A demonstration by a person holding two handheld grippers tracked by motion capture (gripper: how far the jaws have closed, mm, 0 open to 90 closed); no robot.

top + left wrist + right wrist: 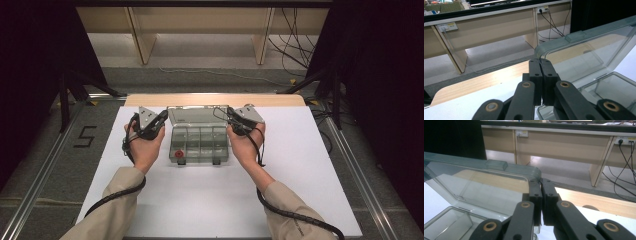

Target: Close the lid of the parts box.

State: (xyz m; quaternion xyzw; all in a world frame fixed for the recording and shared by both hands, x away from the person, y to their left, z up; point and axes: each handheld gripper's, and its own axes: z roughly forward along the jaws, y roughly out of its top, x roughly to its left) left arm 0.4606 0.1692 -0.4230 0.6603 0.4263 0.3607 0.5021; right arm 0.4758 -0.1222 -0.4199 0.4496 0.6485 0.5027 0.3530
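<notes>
At about nine o'clock of the scene in the high view, the left hand-held gripper (161,118) is held in the person's left hand (145,146), a black cable trailing from it toward the beige sleeve (116,201). In the left gripper view its jaws are seen pressed together, the left hand-held gripper (540,60) pinching the corner rim of the clear lid (584,53) of the compartment box. The transparent plastic compartment box (199,143) is placed at the centre of the white tabletop (300,165), between the two hands, with its lid (196,115) raised open toward twelve o'clock. Several divided compartments are seen inside, and a small red object (179,154) lies in the compartment at the box's seven o'clock corner; what it is cannot be told. Two dark latches are seen along the box's six o'clock edge. At about three o'clock of the box, the right hand-held gripper (230,115) is held in the right hand (245,145), touching the lid's right corner. In the right gripper view the right hand-held gripper (541,180) is seen closed on the lid's (481,182) rounded corner edge, the jaws nearly meeting around the thin rim. Beyond the tabletop, at twelve o'clock, a wooden bench (200,25) and loose cables (295,45) on the floor are seen.
</notes>
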